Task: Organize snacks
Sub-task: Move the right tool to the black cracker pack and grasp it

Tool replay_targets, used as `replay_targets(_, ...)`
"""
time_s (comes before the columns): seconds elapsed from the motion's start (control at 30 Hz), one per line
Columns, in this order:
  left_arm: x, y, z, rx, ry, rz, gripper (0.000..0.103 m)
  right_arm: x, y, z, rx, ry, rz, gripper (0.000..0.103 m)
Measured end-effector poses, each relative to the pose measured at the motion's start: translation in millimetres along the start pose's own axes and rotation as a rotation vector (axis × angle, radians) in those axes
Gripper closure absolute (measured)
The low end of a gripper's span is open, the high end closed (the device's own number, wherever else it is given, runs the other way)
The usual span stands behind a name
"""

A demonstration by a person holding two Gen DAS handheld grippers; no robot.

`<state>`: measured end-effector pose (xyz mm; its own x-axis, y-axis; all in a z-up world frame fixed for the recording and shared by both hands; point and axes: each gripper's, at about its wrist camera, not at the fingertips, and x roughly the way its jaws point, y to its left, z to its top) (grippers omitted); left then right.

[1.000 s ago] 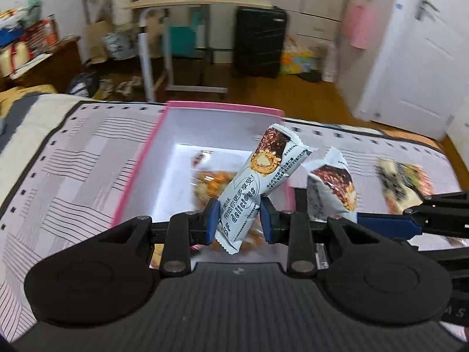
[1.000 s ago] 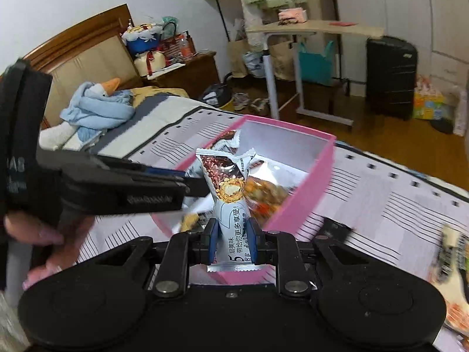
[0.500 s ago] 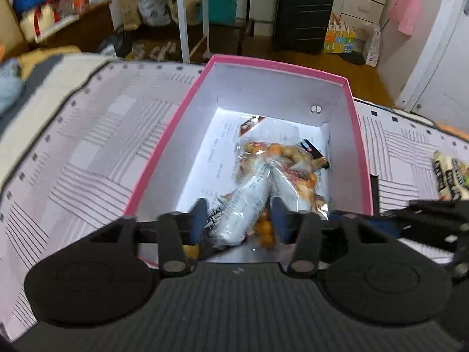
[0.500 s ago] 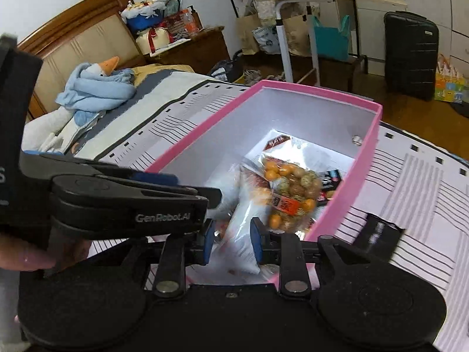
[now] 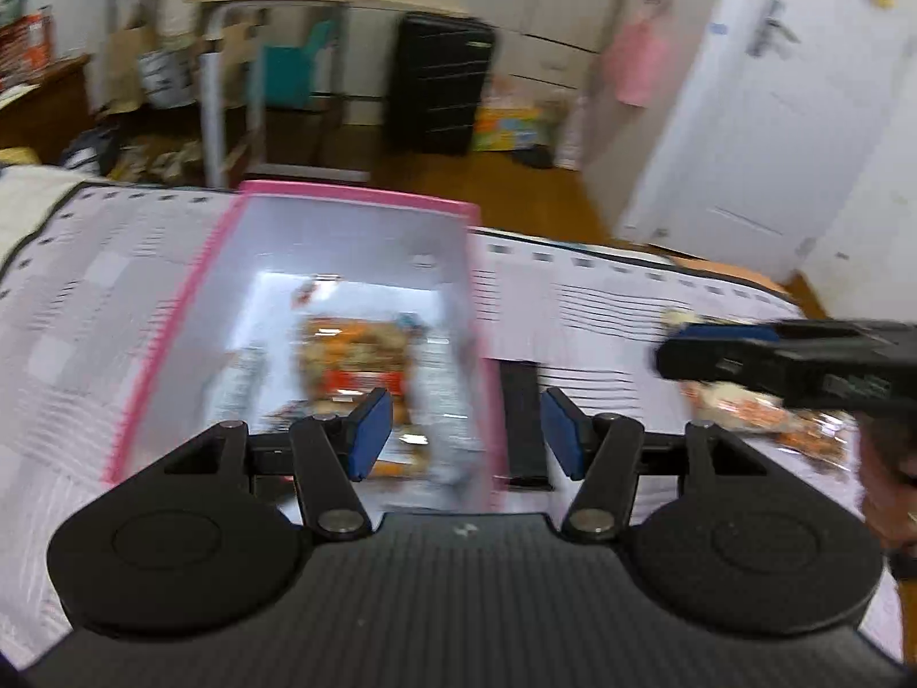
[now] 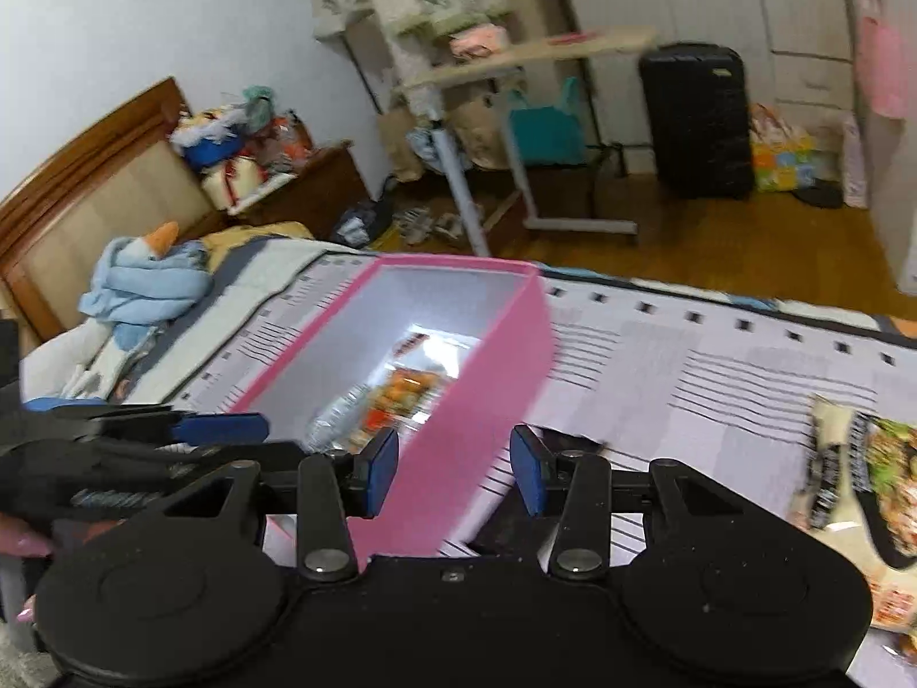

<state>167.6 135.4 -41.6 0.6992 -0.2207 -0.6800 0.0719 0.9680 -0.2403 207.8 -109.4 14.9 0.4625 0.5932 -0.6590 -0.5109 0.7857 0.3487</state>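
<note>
A pink box (image 5: 355, 207) with a grey inside stands on the striped bedspread and holds several snack packets (image 5: 355, 355); it also shows in the right wrist view (image 6: 504, 344). My left gripper (image 5: 467, 430) is open and empty, just above the box's near right corner. My right gripper (image 6: 454, 467) is open and empty, over the box's near right wall. Loose snack packets (image 6: 877, 476) lie on the bed to the right; one (image 5: 745, 407) shows under the right gripper's finger in the left wrist view.
A flat black object (image 5: 520, 418) lies beside the box's right wall. A blue plush toy (image 6: 143, 281) lies near the wooden headboard. Beyond the bed stand a rolling desk (image 6: 533, 57), a black suitcase (image 6: 699, 120) and a white door (image 5: 762, 103).
Both grippers let go of their white snack bars into the pink box, opened wide and drew back to the right of the box.
</note>
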Motion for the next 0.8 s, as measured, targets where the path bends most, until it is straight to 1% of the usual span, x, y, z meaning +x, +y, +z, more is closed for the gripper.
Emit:
replay_targets(0.1,7,-28,-4,0.052,0.025,-0.048,0.050,1,-14,1,0.019,0.037,-0.018,0.054)
replay_targets(0.17,13,-48,-6,0.091,0.050,-0.058,0.054,4,-20,4,0.021,0.059,-0.030,0.054)
replay_targets(0.3,40,-77,-8,0.140,0.093,-0.034,0.054,12,-31,7,-0.006,0.106,-0.020,0.054)
replay_targets(0.37,57,-87,-9,0.127,0.110,0.017,0.054,23,-35,10,-0.046,0.142,0.003,0.055)
replay_targets(0.43,70,-93,-9,0.114,0.126,0.043,0.054,35,-41,12,-0.082,0.162,-0.005,0.055)
replay_targets(0.53,89,-104,-17,0.088,0.143,0.125,0.054,56,-53,14,-0.145,0.189,0.006,0.056)
replay_targets(0.6,99,-111,-25,0.083,0.158,0.173,0.054,71,-62,14,-0.171,0.196,0.030,0.056)
replay_targets(0.63,104,-113,-29,0.057,0.162,0.193,0.054,80,-66,13,-0.186,0.203,0.051,0.056)
replay_targets(0.7,112,-114,-35,0.007,0.158,0.213,0.054,94,-74,11,-0.216,0.202,0.075,0.056)
replay_targets(0.8,122,-114,-44,-0.059,0.124,0.284,0.054,113,-81,9,-0.248,0.201,0.096,0.056)
